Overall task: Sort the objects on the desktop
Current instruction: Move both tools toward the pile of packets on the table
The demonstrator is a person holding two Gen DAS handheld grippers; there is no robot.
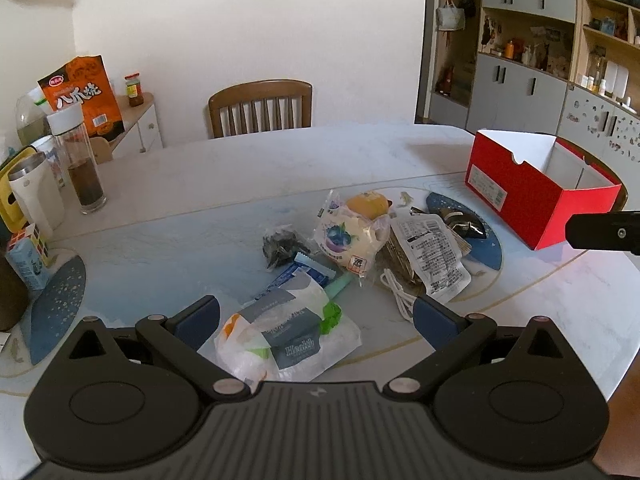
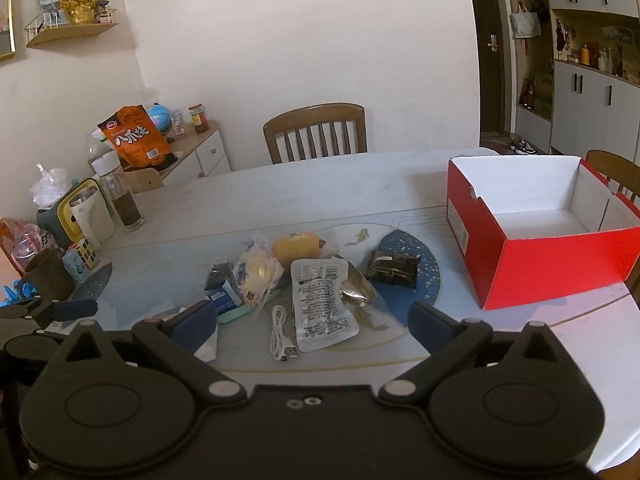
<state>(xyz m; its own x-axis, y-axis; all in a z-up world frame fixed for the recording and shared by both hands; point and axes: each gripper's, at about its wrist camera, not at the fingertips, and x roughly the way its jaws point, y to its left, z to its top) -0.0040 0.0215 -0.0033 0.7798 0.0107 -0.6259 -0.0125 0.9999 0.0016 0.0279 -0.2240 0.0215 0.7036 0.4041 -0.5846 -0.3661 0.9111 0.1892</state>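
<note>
A heap of small packets lies mid-table: a grey-and-white wrapped pack (image 1: pixel 280 340), a blueberry bread bag (image 1: pixel 348 236), a yellow bun (image 2: pixel 298 246), a white printed pouch (image 2: pixel 322 304), a white cable (image 2: pixel 282 336) and a dark wrapped parcel (image 2: pixel 394 270). My left gripper (image 1: pixel 316 320) stands open, its fingers on either side of the grey-and-white pack without pressing it. My right gripper (image 2: pixel 314 326) is open above the cable and pouch, holding nothing. An open red box (image 2: pixel 540 236) with a bare white inside stands at the right.
At the table's left stand a glass bottle (image 2: pixel 120 196), a white mug (image 2: pixel 90 216), a puzzle cube (image 2: pixel 84 254), a small carton (image 1: pixel 26 266) and an orange snack bag (image 1: pixel 84 96). A wooden chair (image 2: pixel 316 132) sits behind the table, cabinets (image 1: pixel 532 68) at the right.
</note>
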